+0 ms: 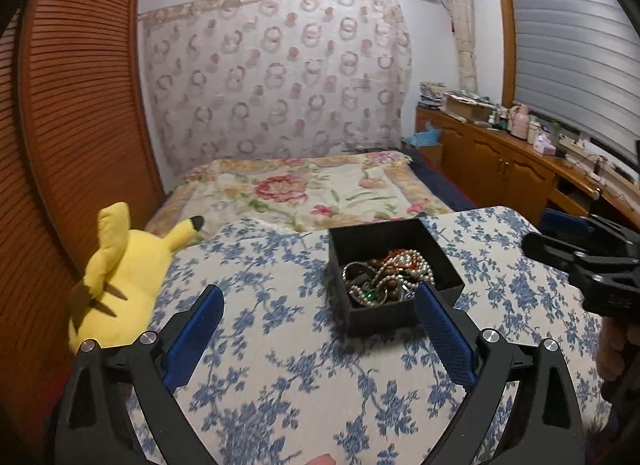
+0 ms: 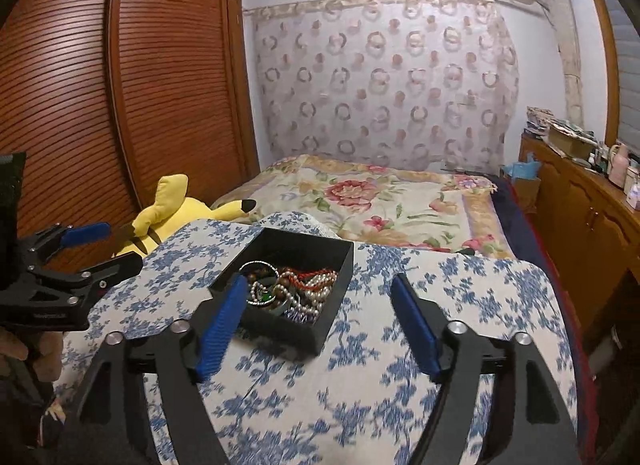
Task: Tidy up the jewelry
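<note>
Jewelry (image 1: 386,275): tangled beads, pearls and chains heaped in a black square box (image 1: 400,307) on the floral-clothed counter (image 1: 280,365).

Left wrist view: box sits centre frame. Left gripper (image 1: 318,307) fingers spread wide, holding nothing; the right-hand blue ribbed pad overlaps the box's near corner. Yellow plush toy (image 1: 120,265) at left edge.

Right wrist view: box (image 2: 332,315) centre-left, strands glossy and interlaced. Right gripper (image 2: 318,295) fingers open, empty.

Risk, as judged: pulling one strand may drag the whole knot out, or tip the light box.
</note>
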`<state>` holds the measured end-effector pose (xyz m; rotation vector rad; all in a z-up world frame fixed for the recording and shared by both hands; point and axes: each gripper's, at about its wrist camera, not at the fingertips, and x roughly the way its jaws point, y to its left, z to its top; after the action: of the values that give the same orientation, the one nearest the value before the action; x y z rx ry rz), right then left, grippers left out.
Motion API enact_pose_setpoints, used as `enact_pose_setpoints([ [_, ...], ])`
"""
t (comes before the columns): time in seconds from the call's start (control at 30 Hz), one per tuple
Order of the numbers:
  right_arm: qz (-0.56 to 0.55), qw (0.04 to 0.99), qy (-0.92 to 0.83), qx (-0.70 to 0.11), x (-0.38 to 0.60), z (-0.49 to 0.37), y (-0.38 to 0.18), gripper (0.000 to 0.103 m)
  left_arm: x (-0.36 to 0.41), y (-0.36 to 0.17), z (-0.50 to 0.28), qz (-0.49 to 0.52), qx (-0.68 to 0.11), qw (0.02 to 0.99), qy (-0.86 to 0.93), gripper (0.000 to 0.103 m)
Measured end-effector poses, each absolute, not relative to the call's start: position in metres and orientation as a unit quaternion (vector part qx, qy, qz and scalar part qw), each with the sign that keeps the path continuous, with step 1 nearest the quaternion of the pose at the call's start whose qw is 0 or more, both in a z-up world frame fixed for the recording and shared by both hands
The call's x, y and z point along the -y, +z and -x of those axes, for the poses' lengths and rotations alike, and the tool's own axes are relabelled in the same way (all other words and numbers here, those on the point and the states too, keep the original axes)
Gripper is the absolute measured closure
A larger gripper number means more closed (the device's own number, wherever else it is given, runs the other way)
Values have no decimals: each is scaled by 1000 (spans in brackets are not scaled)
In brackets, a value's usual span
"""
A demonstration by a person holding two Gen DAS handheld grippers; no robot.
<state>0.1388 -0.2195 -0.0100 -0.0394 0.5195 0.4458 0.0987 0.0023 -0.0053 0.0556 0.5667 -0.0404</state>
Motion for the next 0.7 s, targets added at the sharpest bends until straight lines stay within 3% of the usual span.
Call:
enact_pose_setpoints([
  [0.23, 6, 956, 188, -224, 231, -99, -1, 2, -2, -5, -73, -24, -272, 962, 0, 8],
  [0.7, -3, 962, 156, -224, 237, -70, -14, 3, -2, -12, -48, -14, -272, 962, 9, 8],
])
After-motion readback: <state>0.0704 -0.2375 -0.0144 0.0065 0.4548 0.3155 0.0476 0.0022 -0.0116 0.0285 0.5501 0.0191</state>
